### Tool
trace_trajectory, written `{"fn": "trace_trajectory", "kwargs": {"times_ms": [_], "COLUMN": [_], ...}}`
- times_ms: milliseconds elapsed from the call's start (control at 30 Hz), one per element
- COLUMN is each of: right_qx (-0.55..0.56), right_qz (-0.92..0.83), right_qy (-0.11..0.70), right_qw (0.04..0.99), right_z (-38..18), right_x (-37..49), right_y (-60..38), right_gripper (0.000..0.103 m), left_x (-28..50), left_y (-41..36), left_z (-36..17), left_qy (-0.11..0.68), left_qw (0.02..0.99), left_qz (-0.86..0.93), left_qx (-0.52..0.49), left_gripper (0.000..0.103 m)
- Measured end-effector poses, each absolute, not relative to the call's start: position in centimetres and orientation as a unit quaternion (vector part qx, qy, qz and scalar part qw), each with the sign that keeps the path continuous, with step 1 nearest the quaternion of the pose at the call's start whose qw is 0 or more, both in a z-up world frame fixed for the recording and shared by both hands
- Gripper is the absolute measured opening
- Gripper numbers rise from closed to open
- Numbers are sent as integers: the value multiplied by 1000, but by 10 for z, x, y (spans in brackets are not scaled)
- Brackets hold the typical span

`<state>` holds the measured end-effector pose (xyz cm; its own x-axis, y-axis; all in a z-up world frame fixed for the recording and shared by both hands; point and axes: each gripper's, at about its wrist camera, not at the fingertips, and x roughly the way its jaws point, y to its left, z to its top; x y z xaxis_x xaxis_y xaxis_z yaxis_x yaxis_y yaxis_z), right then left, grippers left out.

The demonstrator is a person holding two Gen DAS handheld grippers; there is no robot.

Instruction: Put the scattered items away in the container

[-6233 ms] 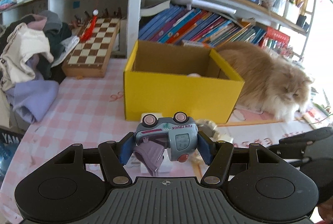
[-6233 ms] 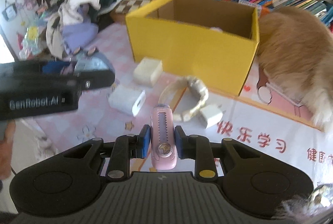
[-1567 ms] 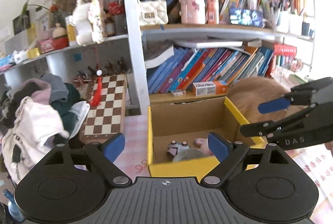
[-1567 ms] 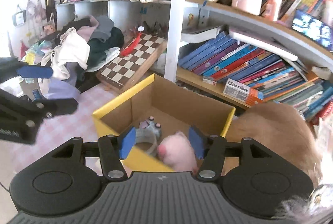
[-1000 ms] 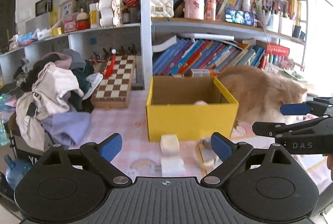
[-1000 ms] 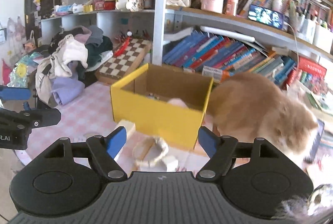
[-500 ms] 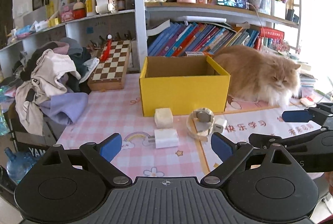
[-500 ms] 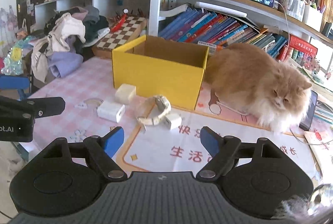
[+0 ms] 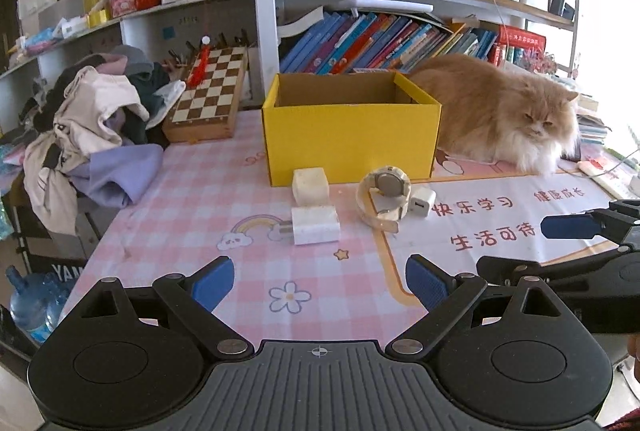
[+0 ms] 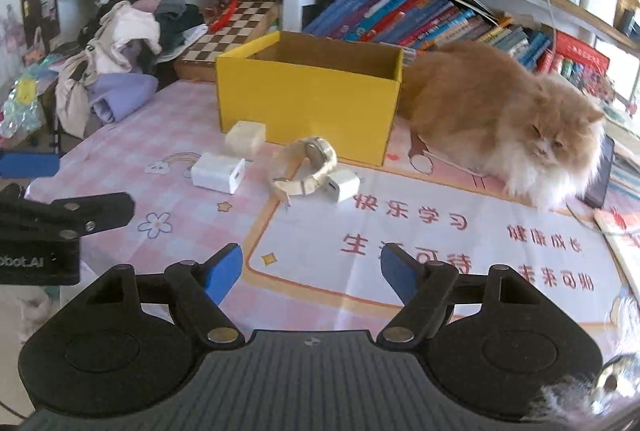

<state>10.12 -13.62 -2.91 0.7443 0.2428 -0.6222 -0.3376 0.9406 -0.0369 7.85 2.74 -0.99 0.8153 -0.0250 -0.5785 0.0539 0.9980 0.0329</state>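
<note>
Left wrist view: your left gripper [image 9: 319,282] is released and empty; the right gripper [image 10: 311,273], also empty, is closing. Wristwatch [image 9: 384,195] lies before the yellow box [image 9: 350,135]; light, floppy strap, so pinch its rigid case.

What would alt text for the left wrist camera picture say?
An open, empty left gripper hovers over a pink table where two white chargers, a cream block and a watch lie before a yellow box; a cat sits beside it.
</note>
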Motion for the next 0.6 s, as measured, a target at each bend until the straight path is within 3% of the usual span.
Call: {"fn": "trace_trajectory", "kwargs": {"times_ms": [600], "right_qx": [-69], "right_qz": [139], "right_qy": [341], "right_qw": [927], "right_z": [-32], "right_x": [101], "right_y": [-139], "right_gripper": [72], "left_x": [77], "left_y": [26], "left_z": [-17], "left_qy": [317], "left_qw": [948], "left_qz": [-27], "left_qx": [15], "left_gripper": [95]}}
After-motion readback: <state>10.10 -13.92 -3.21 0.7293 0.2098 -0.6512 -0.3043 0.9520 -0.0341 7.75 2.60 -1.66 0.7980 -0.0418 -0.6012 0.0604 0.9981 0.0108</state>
